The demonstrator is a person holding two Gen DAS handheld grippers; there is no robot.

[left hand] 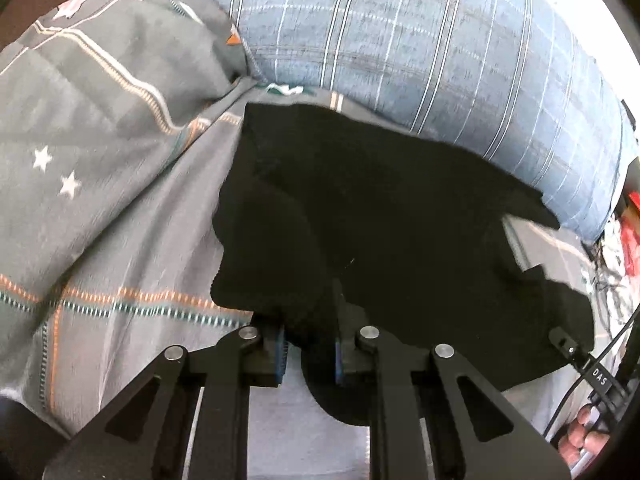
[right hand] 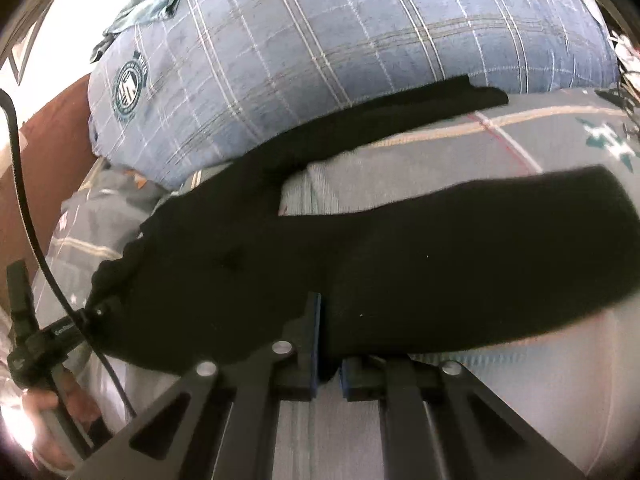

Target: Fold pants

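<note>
Now both grippers pinch the black pants (left hand: 380,220): left gripper (left hand: 310,354) and right gripper (right hand: 330,360) each clamp fabric at 6 o'clock. Toward 12 o'clock lies a blue plaid pillow (right hand: 320,40) on the grey bedspread (left hand: 120,240).

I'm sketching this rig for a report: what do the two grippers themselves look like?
Both the left gripper and right gripper have matte black linkage arms with silver round pivot pins, triangular cut-outs and blue ribbed finger pads. A black cable runs by the left one.
</note>
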